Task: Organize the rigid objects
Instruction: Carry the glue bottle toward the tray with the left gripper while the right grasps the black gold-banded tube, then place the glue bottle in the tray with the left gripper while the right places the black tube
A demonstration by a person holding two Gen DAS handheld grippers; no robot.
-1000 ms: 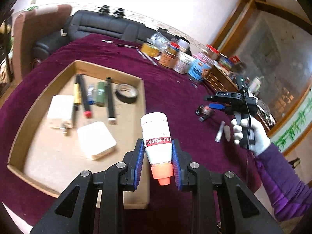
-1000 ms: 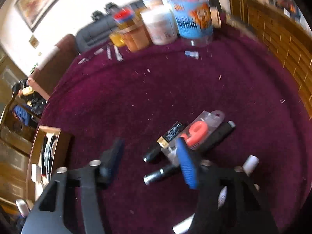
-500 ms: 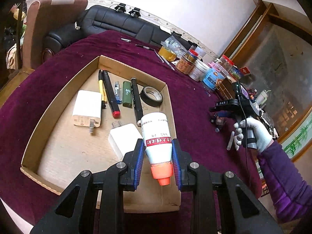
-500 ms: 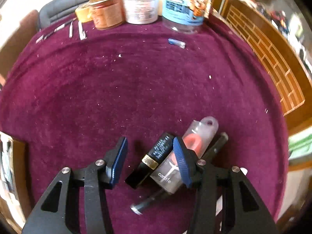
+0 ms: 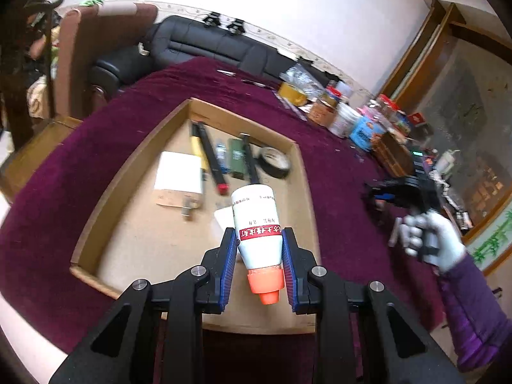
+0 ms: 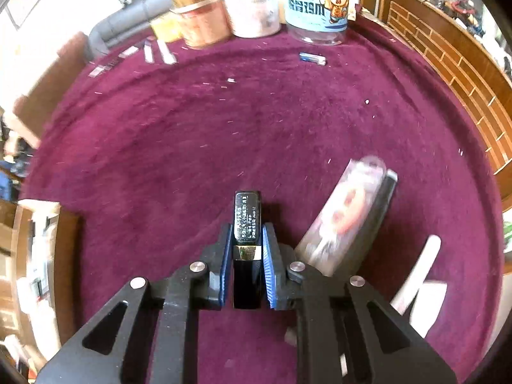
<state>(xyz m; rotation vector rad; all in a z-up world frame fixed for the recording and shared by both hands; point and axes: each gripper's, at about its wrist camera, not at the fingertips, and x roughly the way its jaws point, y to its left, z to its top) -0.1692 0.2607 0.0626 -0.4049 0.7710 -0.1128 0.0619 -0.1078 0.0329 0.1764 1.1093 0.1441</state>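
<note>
My left gripper is shut on a white bottle with an orange cap, held above the near right part of the cardboard tray. The tray holds white chargers, pens, a green lighter and a roll of black tape. My right gripper is shut on a black lipstick tube just over the maroon cloth. A clear packet with a red item lies to its right, over a black pen. The right gripper also shows in the left wrist view, blurred.
Jars and tubs stand along the far edge of the table. A small blue item and metal strips lie near them. White tubes lie at the right. A wooden cabinet borders the table's right edge.
The right gripper has closed on the black lipstick tube, which now points straight ahead. The left gripper with the bottle has shifted a little over the tray.
</note>
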